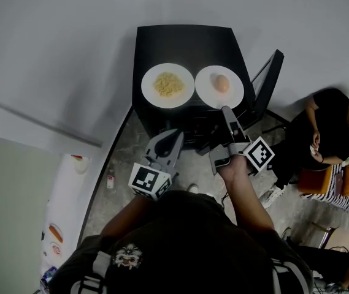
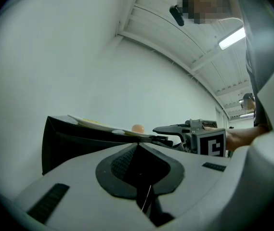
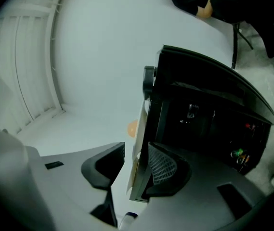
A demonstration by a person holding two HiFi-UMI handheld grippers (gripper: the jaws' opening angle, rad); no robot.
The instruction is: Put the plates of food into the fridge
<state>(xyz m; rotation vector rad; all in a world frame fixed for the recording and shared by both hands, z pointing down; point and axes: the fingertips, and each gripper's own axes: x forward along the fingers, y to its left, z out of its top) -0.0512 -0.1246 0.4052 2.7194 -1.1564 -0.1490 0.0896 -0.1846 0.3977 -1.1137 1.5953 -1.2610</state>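
1. Two white plates sit side by side on top of the black fridge (image 1: 180, 41), whose door (image 1: 271, 78) stands open at the right. The left plate (image 1: 153, 95) carries a heap of yellow noodles (image 1: 168, 84); the right plate (image 1: 233, 97) carries one round orange-tan piece of food (image 1: 221, 83).
2. The right gripper (image 1: 225, 109) is rolled onto its side at the near edge of the right plate. Its jaws stand wide, one above and one below, with the plate's thin rim between them; the pads are not yet pressing on it.
3. The left gripper (image 1: 176, 133) waits lower, in front of the fridge, jaws fully together and holding nothing.
4. The plate looks rigid, smooth and breakable, probably light. The rim is the only place to pinch, and held at one edge the plate will want to droop.
5. The round piece looks free to roll, so the plate likely needs to stay level with a deep, firm bite on the rim.
6. The noodles look less likely to shift.
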